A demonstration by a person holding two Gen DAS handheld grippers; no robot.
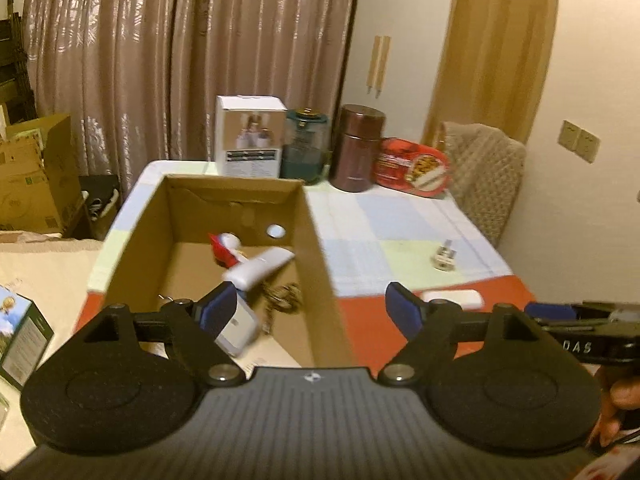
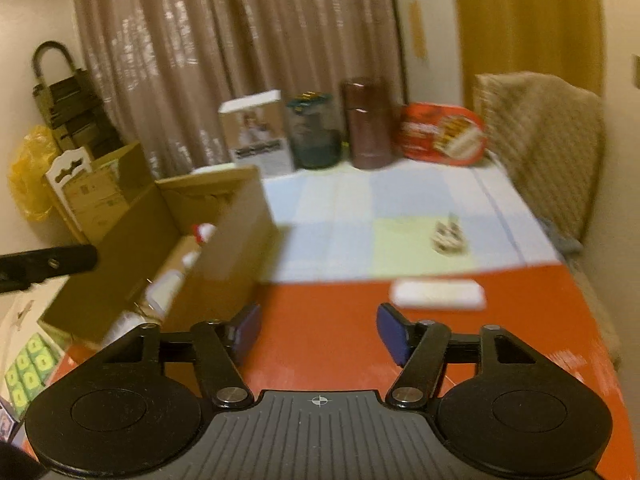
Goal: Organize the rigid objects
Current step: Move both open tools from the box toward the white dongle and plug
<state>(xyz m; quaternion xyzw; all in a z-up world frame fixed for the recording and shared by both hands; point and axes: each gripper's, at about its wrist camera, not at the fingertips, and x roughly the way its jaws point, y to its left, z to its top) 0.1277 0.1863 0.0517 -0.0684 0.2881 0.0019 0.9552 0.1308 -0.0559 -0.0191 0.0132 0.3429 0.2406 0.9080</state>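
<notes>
An open cardboard box (image 1: 316, 240) stands on the left of the table. Inside it lie a red-and-white item (image 1: 224, 246), a long white piece (image 1: 260, 266), a white block (image 1: 240, 326) and a brownish chain (image 1: 285, 298). My left gripper (image 1: 310, 310) hovers open over the box's near right corner with nothing between its fingers. My right gripper (image 2: 320, 330) is open and empty above the red part of the tablecloth. A flat white bar (image 2: 438, 294) lies just ahead and to the right of it. A small metal piece (image 2: 448, 236) rests farther back.
Along the table's far edge stand a white carton (image 1: 250, 140), a teal jar (image 1: 304, 146), a brown canister (image 1: 360, 148) and a red tin (image 1: 414, 168). A chair with a quilted cover (image 1: 486, 176) stands at the right. Cardboard boxes (image 1: 36, 172) are stacked at the left.
</notes>
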